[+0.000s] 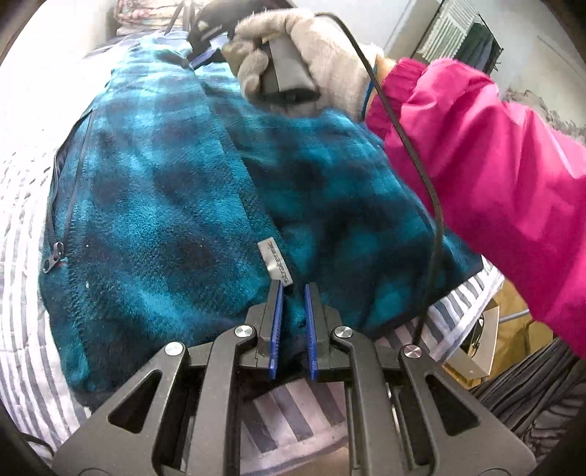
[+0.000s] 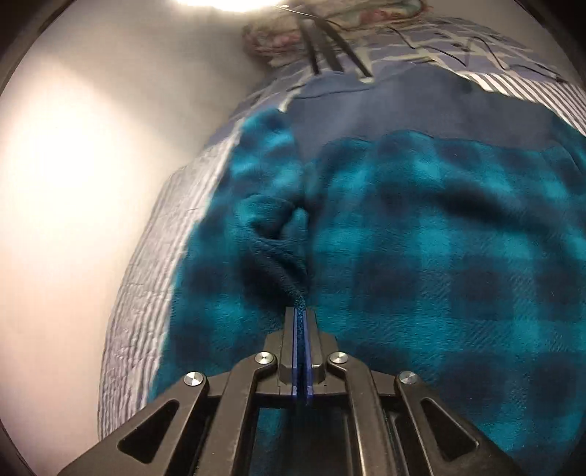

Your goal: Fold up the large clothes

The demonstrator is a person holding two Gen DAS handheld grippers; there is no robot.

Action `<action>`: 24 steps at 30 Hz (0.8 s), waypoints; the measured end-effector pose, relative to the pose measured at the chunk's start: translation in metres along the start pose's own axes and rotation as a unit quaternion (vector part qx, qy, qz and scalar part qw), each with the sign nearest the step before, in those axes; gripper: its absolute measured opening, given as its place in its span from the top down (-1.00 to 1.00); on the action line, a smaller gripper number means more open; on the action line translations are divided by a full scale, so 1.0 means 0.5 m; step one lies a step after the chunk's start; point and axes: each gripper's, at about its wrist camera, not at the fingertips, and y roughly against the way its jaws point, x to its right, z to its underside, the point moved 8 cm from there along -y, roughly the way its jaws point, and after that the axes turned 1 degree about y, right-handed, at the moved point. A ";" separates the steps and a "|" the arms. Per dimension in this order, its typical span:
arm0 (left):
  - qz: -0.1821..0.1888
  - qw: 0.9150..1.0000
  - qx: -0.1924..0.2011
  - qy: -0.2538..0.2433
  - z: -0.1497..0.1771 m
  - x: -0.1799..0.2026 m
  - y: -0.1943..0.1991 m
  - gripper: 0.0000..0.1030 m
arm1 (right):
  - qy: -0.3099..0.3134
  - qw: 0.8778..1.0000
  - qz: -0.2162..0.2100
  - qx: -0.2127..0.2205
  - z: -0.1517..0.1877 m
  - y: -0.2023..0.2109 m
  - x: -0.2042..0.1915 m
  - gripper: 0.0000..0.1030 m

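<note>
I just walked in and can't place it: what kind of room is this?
Most likely a bedroom. A plaid fleece lies on a striped quilt that looks like bedding, with what seems a floral pillow at the far end beside a plain wall.

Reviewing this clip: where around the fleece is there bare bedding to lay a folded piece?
Bare striped bedding runs along the teal plaid fleece's zipper side, and a narrow strip lies between fleece and wall. The far end is crowded: dark straps and patterned fabric.
</note>
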 end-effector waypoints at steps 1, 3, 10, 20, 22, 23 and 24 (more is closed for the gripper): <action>0.001 1.000 0.001 -0.004 0.003 0.005 0.007 0.83 | -0.001 1.000 0.003 0.004 -0.011 0.007 -0.006 0.65; 0.013 1.000 -0.001 -0.007 0.007 0.011 0.028 0.83 | 0.010 0.999 -0.005 0.031 -0.023 0.055 -0.031 0.45; 0.002 0.997 0.069 0.044 -0.011 -0.080 0.171 0.83 | 0.118 0.993 -0.020 0.004 0.099 0.171 -0.114 0.45; -0.074 0.993 0.042 0.085 0.034 -0.245 0.096 0.77 | 0.181 0.977 -0.014 -0.108 0.442 0.195 -0.114 0.45; -0.082 0.993 0.040 0.070 0.040 -0.244 0.100 0.77 | 0.191 0.975 0.007 -0.116 0.497 0.198 -0.097 0.45; -0.089 0.993 0.037 0.066 0.042 -0.242 0.104 0.77 | 0.188 0.977 0.007 -0.104 0.504 0.209 -0.094 0.45; -0.095 0.993 0.034 0.067 0.044 -0.242 0.108 0.77 | 0.173 0.979 0.007 -0.103 0.509 0.222 -0.088 0.45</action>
